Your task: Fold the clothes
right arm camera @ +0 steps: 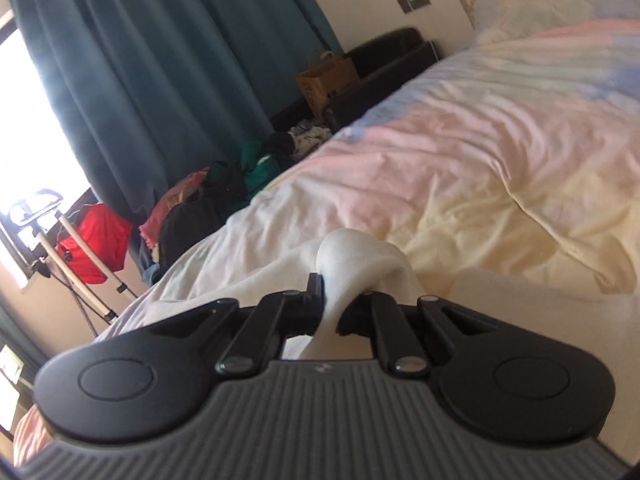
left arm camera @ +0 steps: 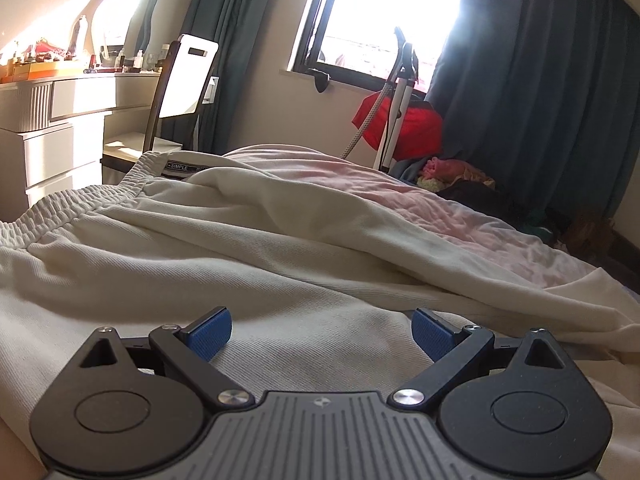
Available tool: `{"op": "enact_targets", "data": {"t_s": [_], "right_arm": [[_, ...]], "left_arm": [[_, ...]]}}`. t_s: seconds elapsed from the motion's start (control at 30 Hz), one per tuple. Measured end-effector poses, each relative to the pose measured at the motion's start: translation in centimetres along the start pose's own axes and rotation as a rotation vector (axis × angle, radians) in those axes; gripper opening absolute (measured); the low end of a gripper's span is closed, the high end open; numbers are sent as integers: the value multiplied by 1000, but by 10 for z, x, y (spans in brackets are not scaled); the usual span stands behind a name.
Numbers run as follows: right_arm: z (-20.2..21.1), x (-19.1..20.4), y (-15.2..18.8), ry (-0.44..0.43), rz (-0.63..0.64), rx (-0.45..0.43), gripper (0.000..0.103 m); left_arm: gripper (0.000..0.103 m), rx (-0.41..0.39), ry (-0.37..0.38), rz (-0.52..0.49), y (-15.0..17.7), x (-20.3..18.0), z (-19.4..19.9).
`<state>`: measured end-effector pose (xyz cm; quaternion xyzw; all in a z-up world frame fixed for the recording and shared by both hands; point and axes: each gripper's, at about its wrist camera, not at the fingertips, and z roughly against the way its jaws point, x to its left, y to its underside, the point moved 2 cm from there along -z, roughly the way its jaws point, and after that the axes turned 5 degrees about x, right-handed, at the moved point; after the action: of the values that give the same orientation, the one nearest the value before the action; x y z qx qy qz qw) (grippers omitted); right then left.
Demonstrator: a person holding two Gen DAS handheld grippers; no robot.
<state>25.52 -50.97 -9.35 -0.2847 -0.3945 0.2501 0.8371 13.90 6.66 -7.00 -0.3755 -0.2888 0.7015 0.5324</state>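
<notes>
White trousers (left arm camera: 208, 248) with an elastic waistband (left arm camera: 80, 204) lie spread on the bed, waistband at the far left. My left gripper (left arm camera: 322, 334) is open with its blue pads (left arm camera: 214, 334) wide apart, resting low over the white cloth and holding nothing. In the right wrist view my right gripper (right arm camera: 340, 292) is shut on a bunched fold of the white trousers (right arm camera: 356, 256), which bulges up between the fingers above the bed.
The bed has a pastel pink and yellow quilt (right arm camera: 480, 152). A dresser (left arm camera: 60, 120) and chair (left arm camera: 180, 92) stand beyond the bed's left. A garment steamer stand (left arm camera: 396, 100) with red cloth and a clothes pile (right arm camera: 224, 184) sit by the dark curtains.
</notes>
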Motion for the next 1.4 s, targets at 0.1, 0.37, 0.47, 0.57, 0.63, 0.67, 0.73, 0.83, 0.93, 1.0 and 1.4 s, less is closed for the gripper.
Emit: {"op": "enact_targets", "data": {"t_s": [0.1,0.37,0.47,0.57,0.63,0.67,0.73,0.83,0.93,1.0,1.4], "right_arm": [[-11,-25,13,21,-58,75,8],[-9,28,-42,26,-107,98,10],[14,70,-69,-8,16,-49,9],[45,98,-87,-16,103,-245,8],[42,83,-82,50,124,-241,3],[39,72,-77,91,132,-224,3],[31,32,-62,161,110,-177,3],[22,-33,-34,262,62,-79,3],[27,-80,-8,290,18,-21,3],[39,-94,5,266,27,-7,3],[79,-27,25,-146,-15,131,9]], "left_arm": [[98,-3,0,-8,0,-2,-1],[98,4,4,-3,0,-1,-2],[98,1,8,0,-1,0,0],[98,1,11,1,-2,1,0],[98,3,13,1,-2,2,1],[98,4,14,1,-2,2,1],[98,10,15,3,-1,2,0],[98,13,16,-4,0,0,0],[98,16,10,-26,1,-4,-1],[98,18,4,-43,2,-7,-2],[99,-14,37,-67,-2,-14,45]]}}
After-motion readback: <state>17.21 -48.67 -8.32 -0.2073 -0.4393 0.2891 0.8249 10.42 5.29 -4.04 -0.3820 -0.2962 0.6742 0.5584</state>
